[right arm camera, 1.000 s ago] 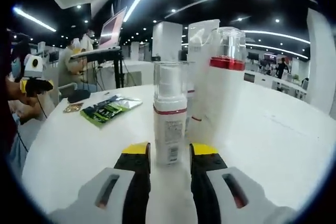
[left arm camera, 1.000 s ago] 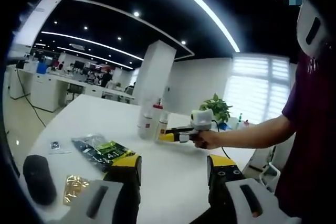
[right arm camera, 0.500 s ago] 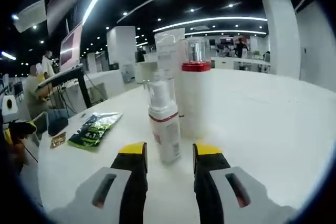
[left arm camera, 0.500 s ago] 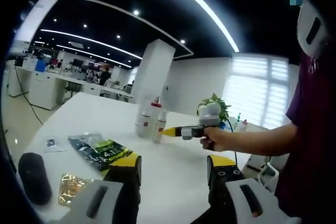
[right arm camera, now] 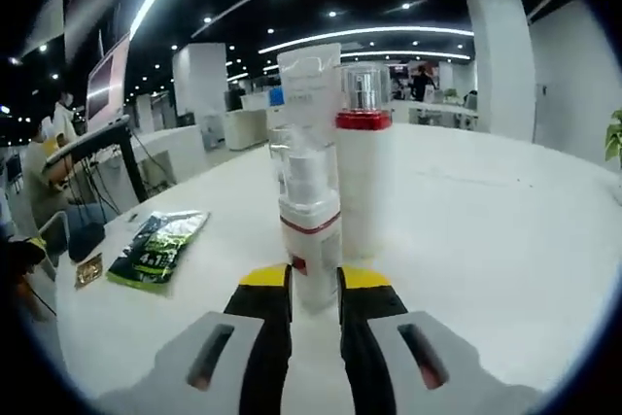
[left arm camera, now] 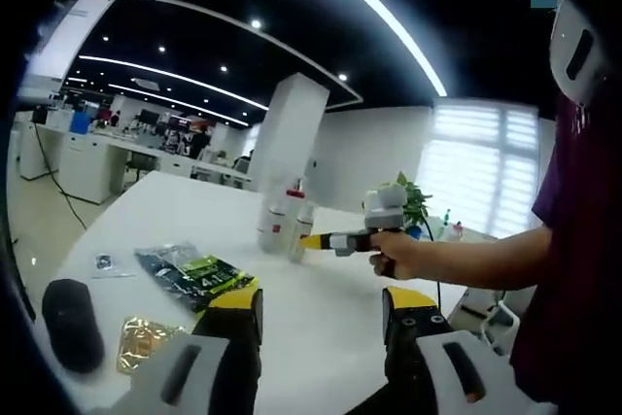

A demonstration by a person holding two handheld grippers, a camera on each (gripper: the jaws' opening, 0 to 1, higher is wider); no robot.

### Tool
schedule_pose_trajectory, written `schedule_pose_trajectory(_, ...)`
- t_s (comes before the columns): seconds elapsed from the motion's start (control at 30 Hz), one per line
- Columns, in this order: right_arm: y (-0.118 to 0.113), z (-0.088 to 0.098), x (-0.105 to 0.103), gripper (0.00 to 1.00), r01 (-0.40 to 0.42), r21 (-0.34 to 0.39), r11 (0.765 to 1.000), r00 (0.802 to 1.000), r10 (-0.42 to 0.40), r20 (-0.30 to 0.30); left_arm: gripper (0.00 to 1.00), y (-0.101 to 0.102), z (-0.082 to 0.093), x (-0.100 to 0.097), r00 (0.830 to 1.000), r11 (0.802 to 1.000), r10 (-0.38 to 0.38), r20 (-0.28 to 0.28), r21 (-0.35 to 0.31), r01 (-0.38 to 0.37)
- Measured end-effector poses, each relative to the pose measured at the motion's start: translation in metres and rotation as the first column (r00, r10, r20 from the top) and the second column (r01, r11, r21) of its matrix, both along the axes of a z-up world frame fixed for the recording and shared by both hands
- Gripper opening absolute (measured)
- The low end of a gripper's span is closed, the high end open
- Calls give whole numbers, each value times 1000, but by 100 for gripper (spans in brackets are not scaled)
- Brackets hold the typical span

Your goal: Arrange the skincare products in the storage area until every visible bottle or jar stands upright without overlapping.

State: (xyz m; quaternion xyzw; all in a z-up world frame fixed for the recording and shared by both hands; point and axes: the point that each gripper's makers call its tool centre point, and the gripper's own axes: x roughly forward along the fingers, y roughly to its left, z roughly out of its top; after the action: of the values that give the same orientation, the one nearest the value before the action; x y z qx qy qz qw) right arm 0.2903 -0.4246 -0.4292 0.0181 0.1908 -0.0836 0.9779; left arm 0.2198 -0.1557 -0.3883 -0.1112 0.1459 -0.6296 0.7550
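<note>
White desk (right arm camera: pixel 505 240) carrying three upright bottles (right arm camera: pixel 309 240) just ahead of the right claw (right arm camera: pixel 313 284), green packet (left arm camera: pixel 194 277), gold sachet (left arm camera: pixel 144 340) and black pouch (left arm camera: pixel 70 323) lying left of the left claw (left arm camera: pixel 321 306).

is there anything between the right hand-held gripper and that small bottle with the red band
Nothing visible. In the right gripper view, the right hand-held gripper has its yellow-tipped jaws on either side of the small bottle's base, on the white table. The taller red-collared bottle and tube stand behind it.
</note>
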Motion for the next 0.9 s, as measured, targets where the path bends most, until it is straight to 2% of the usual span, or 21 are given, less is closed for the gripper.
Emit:
schedule_pose_trajectory(0.53, -19, 0, 10, 13, -6, -35, 999, 1000, 5, -15, 50, -5, 0, -2, 1000, 1000, -12, 5, 6, 12)
schedule_pose_trajectory(0.9, -21, 1, 17, 11, -56, -59, 997, 998, 55, -30, 49, -4, -1, -1, 1000, 1000, -8, 8, 19, 8)
